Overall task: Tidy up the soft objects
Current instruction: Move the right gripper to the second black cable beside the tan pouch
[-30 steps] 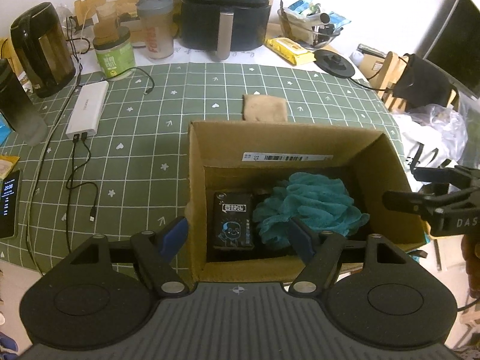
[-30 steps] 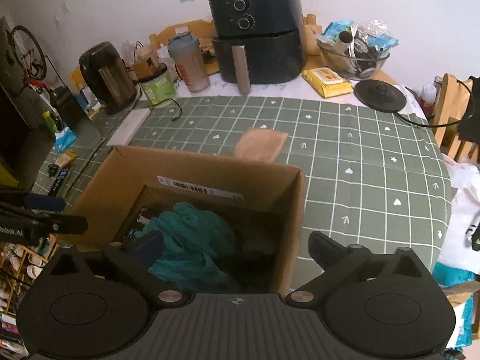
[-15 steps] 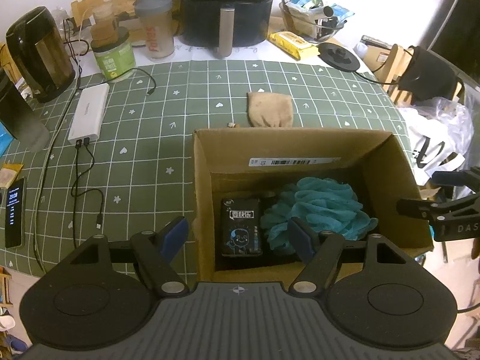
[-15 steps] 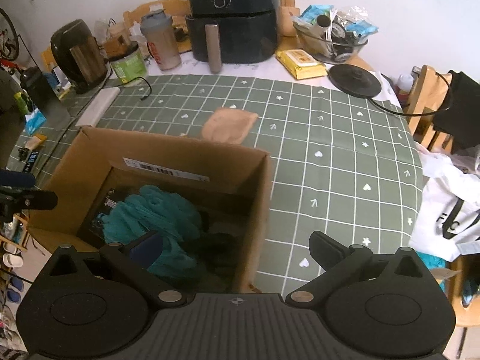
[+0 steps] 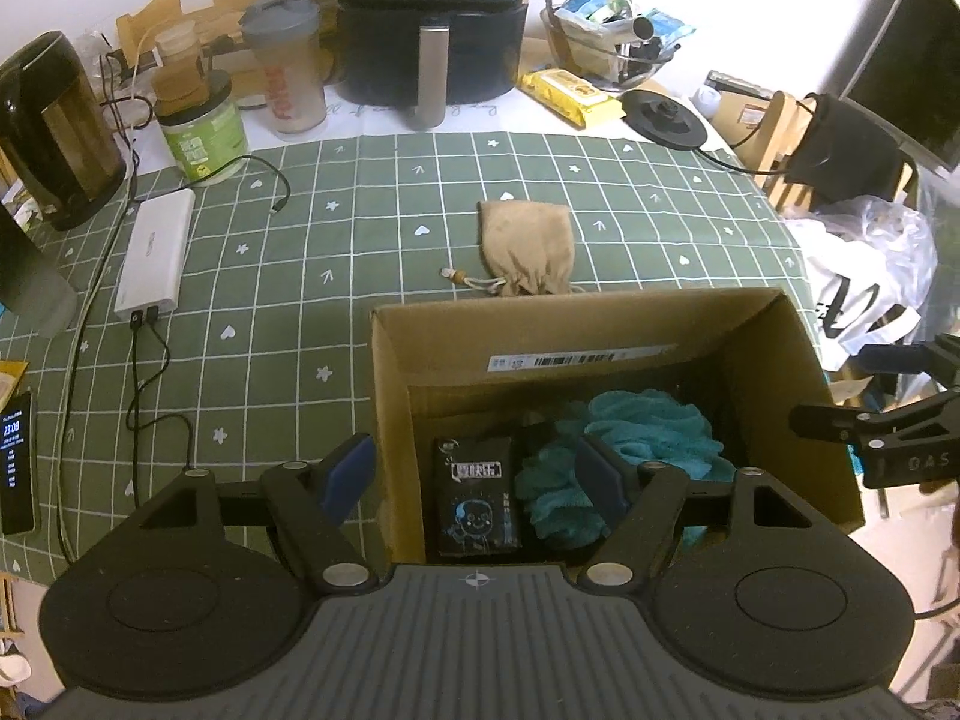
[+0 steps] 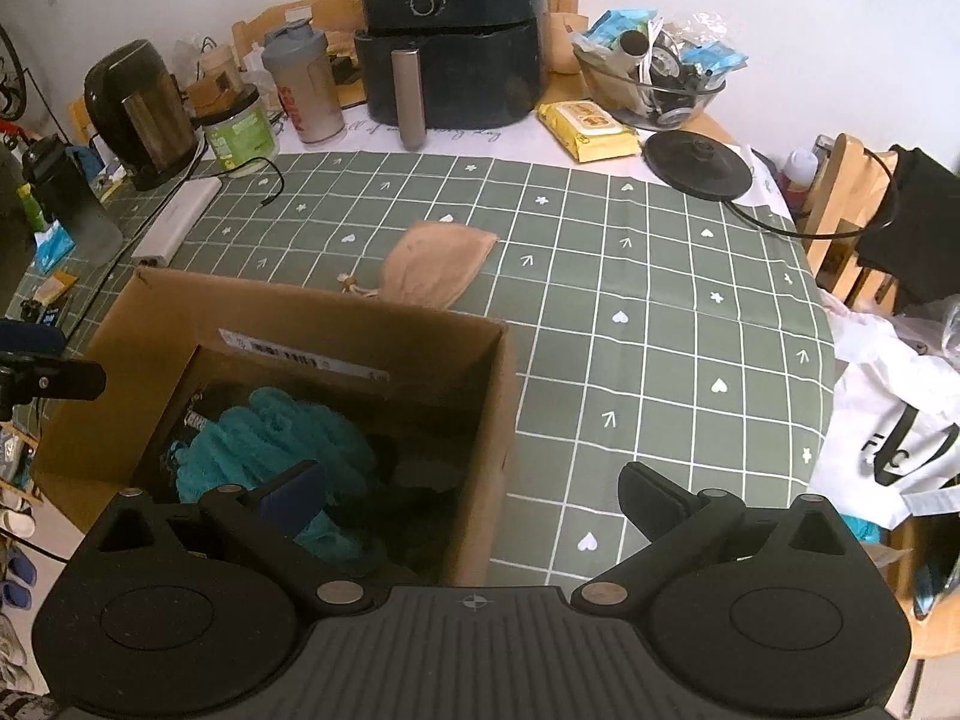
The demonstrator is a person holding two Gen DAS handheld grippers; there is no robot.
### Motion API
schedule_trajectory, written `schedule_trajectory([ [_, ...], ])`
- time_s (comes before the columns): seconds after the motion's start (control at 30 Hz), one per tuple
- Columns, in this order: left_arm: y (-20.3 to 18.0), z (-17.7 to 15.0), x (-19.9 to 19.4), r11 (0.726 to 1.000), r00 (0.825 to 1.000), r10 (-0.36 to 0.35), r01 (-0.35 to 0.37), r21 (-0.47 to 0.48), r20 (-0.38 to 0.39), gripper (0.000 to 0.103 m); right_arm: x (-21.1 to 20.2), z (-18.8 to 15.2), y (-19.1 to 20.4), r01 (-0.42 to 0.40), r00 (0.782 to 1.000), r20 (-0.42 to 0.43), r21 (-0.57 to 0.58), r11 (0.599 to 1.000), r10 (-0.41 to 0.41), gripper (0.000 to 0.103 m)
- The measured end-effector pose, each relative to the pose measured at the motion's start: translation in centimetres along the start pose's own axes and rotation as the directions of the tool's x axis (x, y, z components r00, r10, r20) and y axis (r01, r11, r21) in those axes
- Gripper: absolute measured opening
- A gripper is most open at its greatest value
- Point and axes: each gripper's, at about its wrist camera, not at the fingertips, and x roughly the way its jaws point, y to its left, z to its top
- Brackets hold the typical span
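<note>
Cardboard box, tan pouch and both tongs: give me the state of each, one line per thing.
Cardboard box: open on top, upright on the green tablecloth.
Teal bath pouf: inside the box.
Black packet: inside the box, beside the pouf.
Tan drawstring pouch: lying flat on the cloth beyond the box, not yet packed.
Left tongs: open, empty.
Right tongs: open, empty.

Soft, even indoor light falls on the table (image 5: 360, 276), dim overall with a cool cast. The white wall (image 6: 810, 12) past the far edge blows out to glare. The cardboard box (image 5: 540, 324) is deeply shadowed inside. Fisheye distortion bends the grid lines and darkens the corners. Focus is fairly sharp, slightly grainy.
</note>
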Motion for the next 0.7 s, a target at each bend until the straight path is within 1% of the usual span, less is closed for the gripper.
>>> schedule_trajectory([
  [0.23,0.2,1.4,0.4,1.0,1.0,-0.006,0.006,0.025,0.005,0.072,0.2,0.7,-0.7,0.007,1.0,0.024,0.02,1.0,-0.008,0.103],
  [0.43,0.6,2.9,0.8,0.999,1.0,-0.008,0.008,0.042,0.015,0.072,0.4,1.6,-0.9,0.051,0.998,0.031,0.01,0.999,-0.051,0.103],
  [0.7,1.2,4.9,1.4,0.998,0.999,-0.015,0.013,0.061,0.035,0.072,0.3,4.0,-1.5,0.1,0.994,0.033,0.0,0.995,-0.1,0.103],
])
